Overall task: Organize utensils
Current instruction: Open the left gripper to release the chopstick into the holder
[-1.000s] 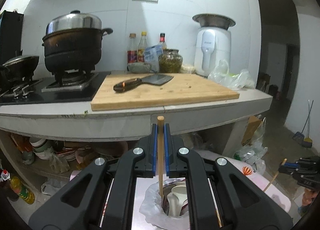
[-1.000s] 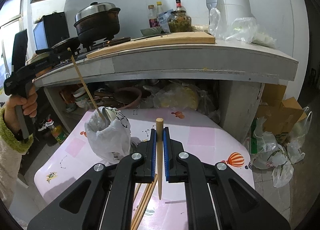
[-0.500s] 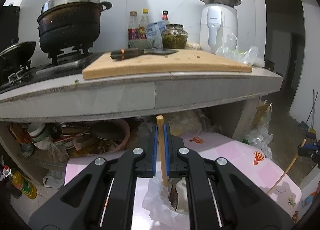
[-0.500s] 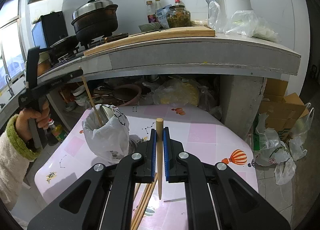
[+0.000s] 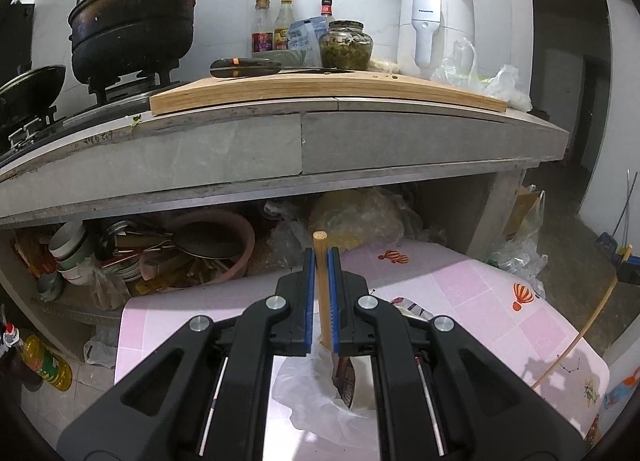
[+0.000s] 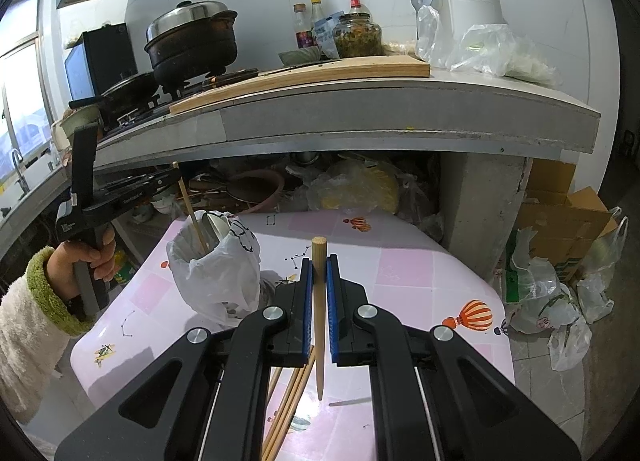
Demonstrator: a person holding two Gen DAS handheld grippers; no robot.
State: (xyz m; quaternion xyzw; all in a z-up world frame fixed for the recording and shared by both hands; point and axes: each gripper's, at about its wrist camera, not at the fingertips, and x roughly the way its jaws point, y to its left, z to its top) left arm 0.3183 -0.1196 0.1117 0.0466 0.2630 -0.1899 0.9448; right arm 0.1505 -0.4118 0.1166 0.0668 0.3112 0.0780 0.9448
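Left claw (image 5: pixel 321 261) pinches chopstick (image 5: pixel 323 293) upright between pads.

Matte black two-finger gripper (image 6: pixel 319 281) with blue rubber pads (image 6: pixel 307 301), silver screws; a fluffy cream sleeve (image 6: pixel 24 337) with green cuff (image 6: pixel 52 293).

We see a lidded black stockpot (image 5: pixel 134 17) on the gas stove, beside a wooden cutting board (image 5: pixel 320 91) carrying a cleaver (image 5: pixel 256 67). Behind it stand sauce bottles (image 5: pixel 272 27), a pickle jar (image 5: pixel 346 45) and a white appliance (image 5: pixel 434 27). Cardboard boxes (image 6: pixel 568 221) and plastic bags (image 6: pixel 556 313) sit on the floor.
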